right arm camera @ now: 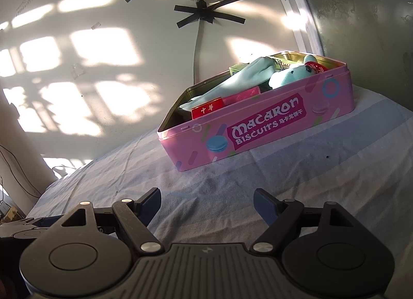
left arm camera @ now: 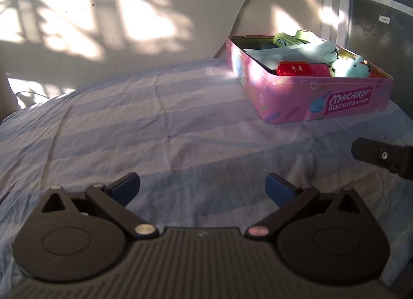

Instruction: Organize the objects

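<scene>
Nearest, the left tongs (left arm camera: 202, 188) hang spread and empty over the striped bedsheet (left arm camera: 129, 131), and the right tongs (right arm camera: 206, 204) are likewise spread, gripping nothing. Both seem to idle low, since no loose object lies on the sheet within reach. Farther back sits the pink tin (right arm camera: 258, 131), lidless, presumably so things can be dropped in. Its side reads "Macaron Biscuits" with Chinese characters beside. Inside lie a red packet (right arm camera: 207, 111) marked 中华, a pale blue cloth (right arm camera: 232, 79) and a mint plush toy (right arm camera: 291, 73). Judging by this, the sorting looks nearly done.
</scene>
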Action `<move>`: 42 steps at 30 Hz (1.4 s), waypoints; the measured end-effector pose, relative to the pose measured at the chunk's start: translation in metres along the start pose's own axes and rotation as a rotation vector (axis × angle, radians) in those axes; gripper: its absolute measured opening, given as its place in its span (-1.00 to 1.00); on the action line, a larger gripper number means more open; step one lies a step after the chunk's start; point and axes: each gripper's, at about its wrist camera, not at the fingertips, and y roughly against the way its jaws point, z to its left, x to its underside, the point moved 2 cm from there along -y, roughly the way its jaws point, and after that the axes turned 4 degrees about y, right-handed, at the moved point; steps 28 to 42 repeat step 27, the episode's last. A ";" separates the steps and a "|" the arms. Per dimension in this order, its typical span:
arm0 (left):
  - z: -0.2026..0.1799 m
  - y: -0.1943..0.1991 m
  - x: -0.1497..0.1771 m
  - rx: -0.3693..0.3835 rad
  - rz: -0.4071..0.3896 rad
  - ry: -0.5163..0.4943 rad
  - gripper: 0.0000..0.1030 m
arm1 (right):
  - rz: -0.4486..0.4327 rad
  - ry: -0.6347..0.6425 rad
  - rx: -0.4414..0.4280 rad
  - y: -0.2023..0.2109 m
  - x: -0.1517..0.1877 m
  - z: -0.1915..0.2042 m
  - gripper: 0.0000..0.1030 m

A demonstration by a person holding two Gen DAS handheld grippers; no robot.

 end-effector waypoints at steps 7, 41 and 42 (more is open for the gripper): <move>0.000 0.001 0.002 0.003 0.014 0.012 1.00 | -0.008 0.026 0.014 0.001 0.001 0.003 0.53; -0.006 0.009 0.003 0.028 -0.025 -0.019 1.00 | -0.005 0.025 0.018 0.002 0.001 0.002 0.53; -0.006 0.009 0.003 0.028 -0.025 -0.019 1.00 | -0.005 0.025 0.018 0.002 0.001 0.002 0.53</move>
